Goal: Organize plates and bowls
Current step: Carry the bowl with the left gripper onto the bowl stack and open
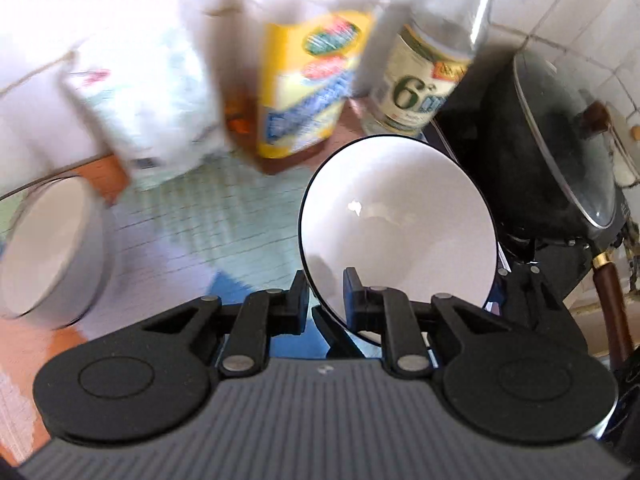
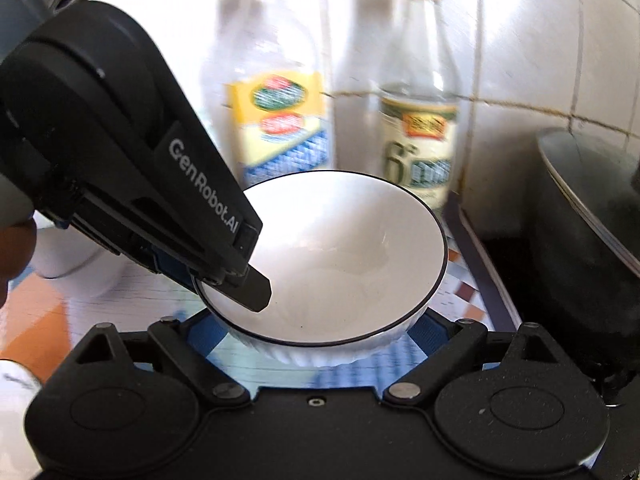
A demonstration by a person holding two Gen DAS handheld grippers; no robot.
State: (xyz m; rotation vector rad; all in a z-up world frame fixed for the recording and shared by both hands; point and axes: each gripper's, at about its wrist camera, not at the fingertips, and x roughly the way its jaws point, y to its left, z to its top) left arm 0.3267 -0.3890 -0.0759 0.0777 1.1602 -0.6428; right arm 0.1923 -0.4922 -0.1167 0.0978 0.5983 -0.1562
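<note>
A white bowl with a thin black rim (image 1: 396, 224) is pinched at its near rim by my left gripper (image 1: 326, 300), one finger inside and one outside. In the right wrist view the same bowl (image 2: 340, 256) is held over the checked cloth, and the left gripper (image 2: 240, 284) comes in from the left, shut on its rim. My right gripper (image 2: 316, 336) is spread wide, its fingers to either side below the bowl, not touching it. A second white bowl with a grey wall (image 1: 52, 248) stands at the far left.
A yellow-labelled bottle (image 2: 280, 128) and a clear bottle with a green "6" label (image 2: 420, 140) stand behind the bowl against the tiled wall. A black pot with a glass lid (image 1: 552, 152) sits on the right. A white jug (image 1: 48, 120) stands at the left.
</note>
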